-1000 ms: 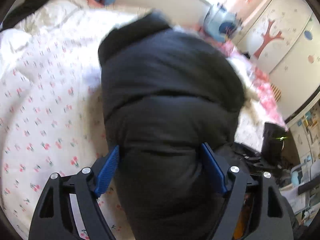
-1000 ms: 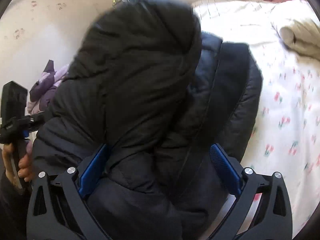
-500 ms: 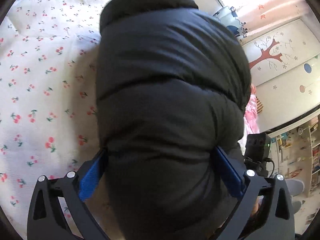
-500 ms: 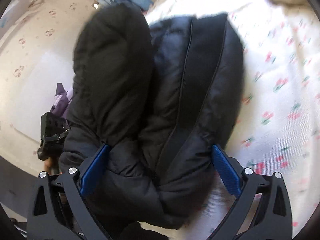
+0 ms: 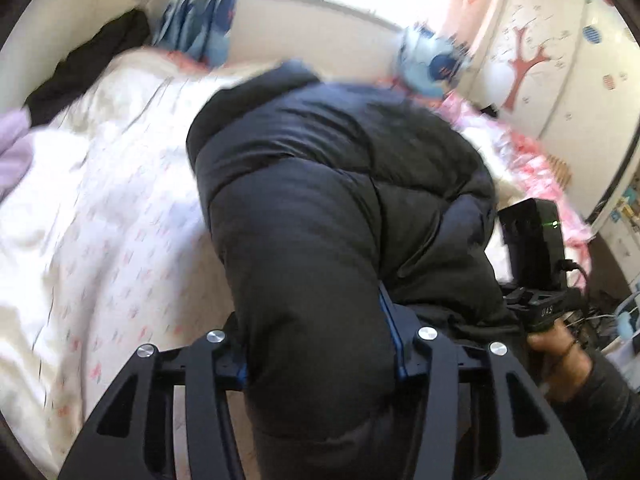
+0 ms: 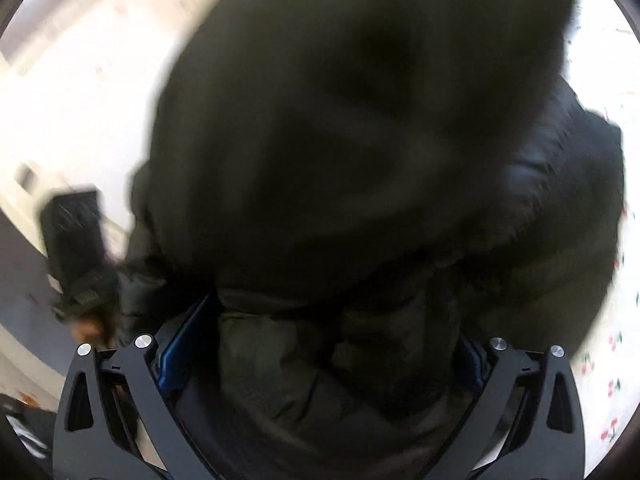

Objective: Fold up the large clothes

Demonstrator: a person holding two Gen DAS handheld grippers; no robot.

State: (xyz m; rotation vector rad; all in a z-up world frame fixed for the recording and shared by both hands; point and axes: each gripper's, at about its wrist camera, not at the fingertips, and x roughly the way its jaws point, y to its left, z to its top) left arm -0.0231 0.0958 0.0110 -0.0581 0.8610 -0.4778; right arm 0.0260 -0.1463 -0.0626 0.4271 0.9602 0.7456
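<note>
A bulky black puffer jacket (image 5: 344, 184) lies bunched on the bed's white cherry-print sheet (image 5: 112, 216). My left gripper (image 5: 316, 344) is shut on a thick roll of the jacket, its blue pads pressed into both sides. In the right wrist view the jacket (image 6: 360, 140) fills almost the whole blurred frame. My right gripper (image 6: 320, 356) grips a wad of the jacket between its blue pads (image 6: 184, 344), which stand wide around the thick fabric. The right gripper's body (image 5: 536, 264) and the hand holding it show in the left wrist view at right.
A lilac garment (image 5: 12, 156) lies at the bed's left edge. Blue curtains (image 5: 196, 12) and a soft blue toy (image 5: 428, 60) sit by the far wall. A wardrobe with a red tree sticker (image 5: 524, 64) stands at right. A cluttered desk (image 5: 616, 320) is at far right.
Both grippers have closed in on the jacket and lifted it. The left view has swung up towards the window. The right view has moved close in and blurred.
</note>
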